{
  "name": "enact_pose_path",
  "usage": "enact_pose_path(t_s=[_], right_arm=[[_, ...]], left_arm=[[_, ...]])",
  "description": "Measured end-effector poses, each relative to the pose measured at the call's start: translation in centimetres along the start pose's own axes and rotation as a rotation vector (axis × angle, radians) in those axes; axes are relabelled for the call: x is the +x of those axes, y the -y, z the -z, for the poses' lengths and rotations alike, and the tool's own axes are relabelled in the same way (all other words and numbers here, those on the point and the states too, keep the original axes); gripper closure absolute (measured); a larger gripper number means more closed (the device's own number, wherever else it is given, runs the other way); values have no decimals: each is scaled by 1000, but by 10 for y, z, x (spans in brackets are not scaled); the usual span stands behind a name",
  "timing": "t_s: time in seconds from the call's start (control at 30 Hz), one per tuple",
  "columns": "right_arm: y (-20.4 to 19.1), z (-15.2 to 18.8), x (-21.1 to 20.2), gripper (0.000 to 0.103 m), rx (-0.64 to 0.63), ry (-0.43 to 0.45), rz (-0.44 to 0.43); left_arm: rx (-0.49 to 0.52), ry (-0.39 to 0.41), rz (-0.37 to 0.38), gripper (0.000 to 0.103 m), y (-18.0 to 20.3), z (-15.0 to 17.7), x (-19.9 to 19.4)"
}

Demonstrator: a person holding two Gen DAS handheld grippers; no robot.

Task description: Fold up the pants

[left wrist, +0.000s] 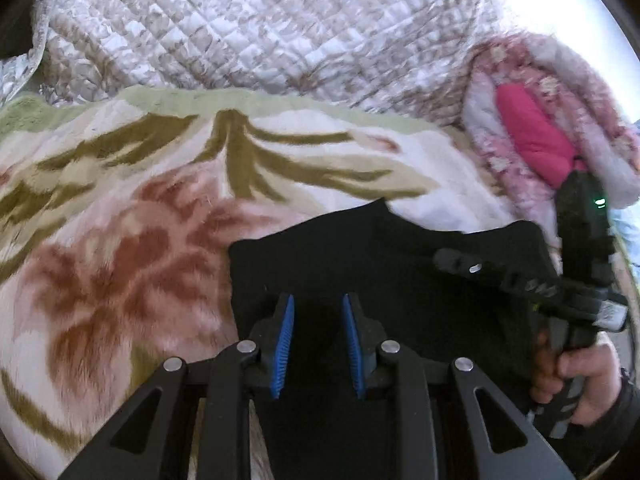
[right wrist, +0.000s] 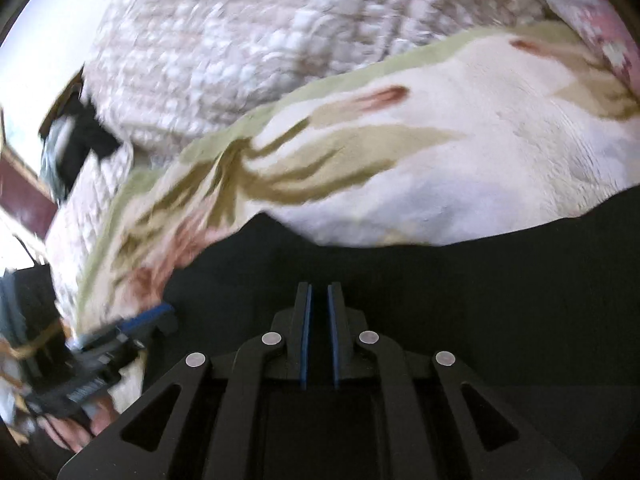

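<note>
A: Where are the pants?
B: The black pants point(left wrist: 400, 264) lie on a floral blanket point(left wrist: 120, 208).
A: And the grippers?
B: The left gripper point(left wrist: 318, 308) hovers with jaws apart; the right gripper point(right wrist: 319, 292) shows a narrow gap, nothing visibly clamped.

A plush blanket point(left wrist: 132, 208) with rust-pink flowers, olive leaves and a pale green border covered the near part of the bed. Beyond its border lay a quilted white-and-beige bedspread point(left wrist: 248, 28). At the right edge of the left wrist view sat a bundle of pink floral bedding point(left wrist: 560, 92) wrapped around a bright magenta cushion point(left wrist: 532, 132).
</note>
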State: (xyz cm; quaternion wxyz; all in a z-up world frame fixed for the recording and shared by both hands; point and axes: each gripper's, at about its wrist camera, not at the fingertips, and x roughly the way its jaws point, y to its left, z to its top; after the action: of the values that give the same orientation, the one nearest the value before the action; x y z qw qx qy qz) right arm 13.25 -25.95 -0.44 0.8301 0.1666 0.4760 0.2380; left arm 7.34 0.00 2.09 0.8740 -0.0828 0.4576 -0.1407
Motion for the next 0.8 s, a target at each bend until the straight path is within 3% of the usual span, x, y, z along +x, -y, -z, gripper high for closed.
enact_pose_path(t_s=[0.07,0.23,0.43,0.53,0.6,0.7,0.8], right_arm=[[2,-1,-5,96,-9,16,54],[-2,11,-27,93,-23,29,70],[-29,61,-62,88,-148,23,20],[-36,91,-66,88,-204,-23,-2],[-31,102,-61,88,-197,-64,2],[-15,107,-67,88,-131,-54,-32],[-13,107,-72,88,-128,-50,9]], left_arm=[[28,6,-14,75,5,0,7],[52,21,-24,69,11,4,2],[43,41,31,69,16,29,-32],[39,41,61,69,19,52,-49],[39,22,73,69,22,67,-53],[41,-7,80,69,24,86,-53],[44,4,70,69,26,89,-57]])
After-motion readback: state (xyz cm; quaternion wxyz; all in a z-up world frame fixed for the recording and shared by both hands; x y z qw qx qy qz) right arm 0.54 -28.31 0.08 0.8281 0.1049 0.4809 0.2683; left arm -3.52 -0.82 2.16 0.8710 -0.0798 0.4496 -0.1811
